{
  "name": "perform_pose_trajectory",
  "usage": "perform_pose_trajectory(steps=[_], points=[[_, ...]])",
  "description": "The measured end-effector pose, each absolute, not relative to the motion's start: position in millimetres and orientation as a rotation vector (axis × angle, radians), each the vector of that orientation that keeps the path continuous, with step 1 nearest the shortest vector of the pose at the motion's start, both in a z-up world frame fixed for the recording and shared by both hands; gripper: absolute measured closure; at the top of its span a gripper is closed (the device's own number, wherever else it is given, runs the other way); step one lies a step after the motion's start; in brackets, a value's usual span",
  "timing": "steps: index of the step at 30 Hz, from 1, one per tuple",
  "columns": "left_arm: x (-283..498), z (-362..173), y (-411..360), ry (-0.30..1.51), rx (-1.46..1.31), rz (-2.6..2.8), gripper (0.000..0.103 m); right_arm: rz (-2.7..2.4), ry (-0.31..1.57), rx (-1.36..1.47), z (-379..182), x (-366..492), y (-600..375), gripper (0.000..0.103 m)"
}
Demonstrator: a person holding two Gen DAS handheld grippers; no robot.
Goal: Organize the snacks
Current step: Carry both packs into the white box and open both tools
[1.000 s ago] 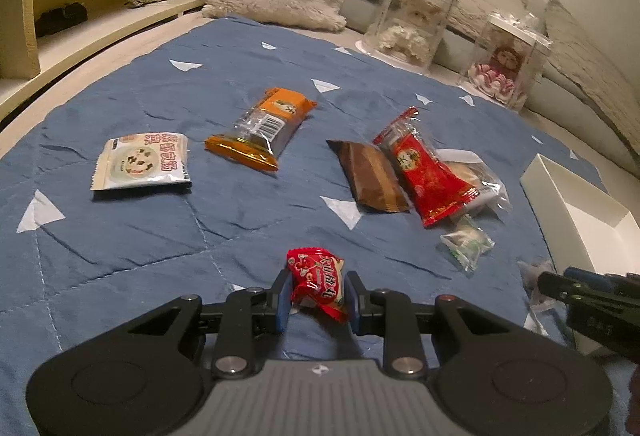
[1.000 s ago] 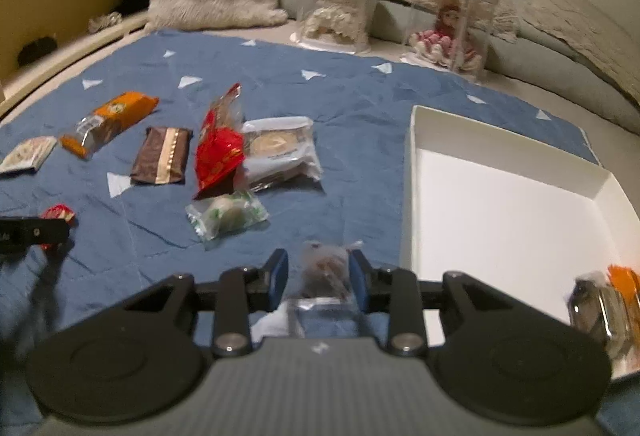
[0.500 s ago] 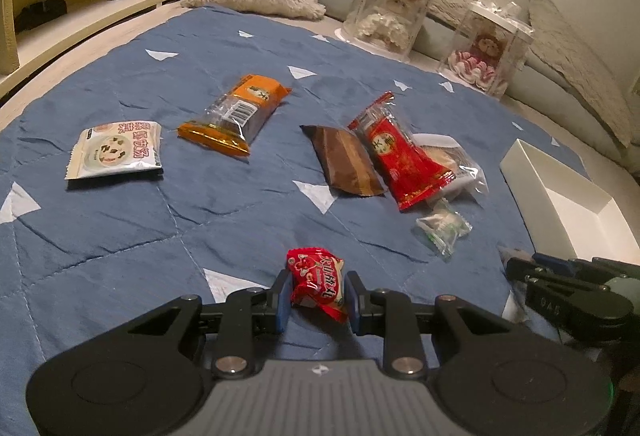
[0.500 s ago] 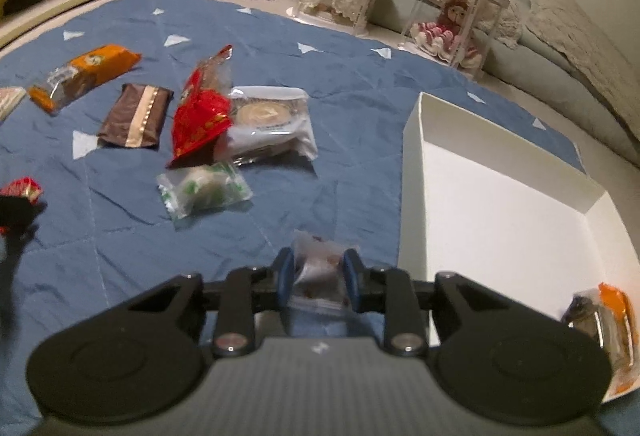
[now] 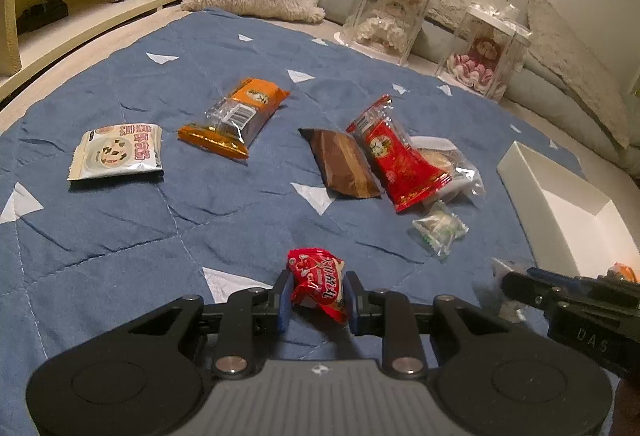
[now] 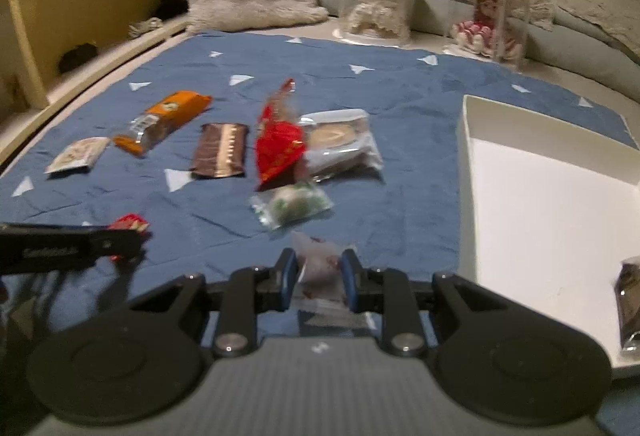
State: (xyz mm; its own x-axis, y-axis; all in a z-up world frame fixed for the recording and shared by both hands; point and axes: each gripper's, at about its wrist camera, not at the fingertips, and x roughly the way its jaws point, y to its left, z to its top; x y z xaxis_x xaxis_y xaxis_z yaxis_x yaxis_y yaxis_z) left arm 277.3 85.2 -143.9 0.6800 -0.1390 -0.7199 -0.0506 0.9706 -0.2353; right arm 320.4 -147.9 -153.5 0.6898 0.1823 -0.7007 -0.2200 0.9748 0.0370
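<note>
A blue quilted mat (image 5: 120, 228) dotted with white triangles is spread before a sofa, and at its right edge a shallow white cardboard box (image 6: 536, 220) is set, its long axis running away from the cameras and a dark wrapped snack (image 6: 628, 300) already lying against its near right side. The box is seen to the right of both hand-held tools and is plainly nearer to the right gripper (image 6: 318, 276), just beside whose jaws the box's near left wall stands; the left gripper (image 5: 318, 290) is placed well apart from it, with the right tool between. Loose on the mat, from far left to centre, are shown a pale biscuit pouch (image 5: 116, 152), an orange-ended clear wrapper (image 5: 232, 116), a brown bar (image 5: 340, 164), a long red packet (image 5: 396, 156) overlapping a clear round-cake pack (image 6: 340, 144), and a small green-and-white sweet (image 5: 438, 230). The right gripper's jaws, which have just been closing, are pressed on a small clear-wrapped sweet (image 6: 320, 264), held upright between the pads; blur softens its details. The left gripper is clamped narrowly on a small red candy packet (image 5: 318, 282), gripped across its width. By the look of it, the drop into the box falls first to the right hand, a short carry rightward over the wall.
</note>
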Motion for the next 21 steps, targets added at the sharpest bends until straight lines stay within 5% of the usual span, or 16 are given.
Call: perform_pose_trajectory(steps=[21], points=[[241.0,-77.5,11.7,0.678,-0.275,-0.183,0.075,0.200,0.662,0.027,-100.7,273.3,-205.8,0.074]])
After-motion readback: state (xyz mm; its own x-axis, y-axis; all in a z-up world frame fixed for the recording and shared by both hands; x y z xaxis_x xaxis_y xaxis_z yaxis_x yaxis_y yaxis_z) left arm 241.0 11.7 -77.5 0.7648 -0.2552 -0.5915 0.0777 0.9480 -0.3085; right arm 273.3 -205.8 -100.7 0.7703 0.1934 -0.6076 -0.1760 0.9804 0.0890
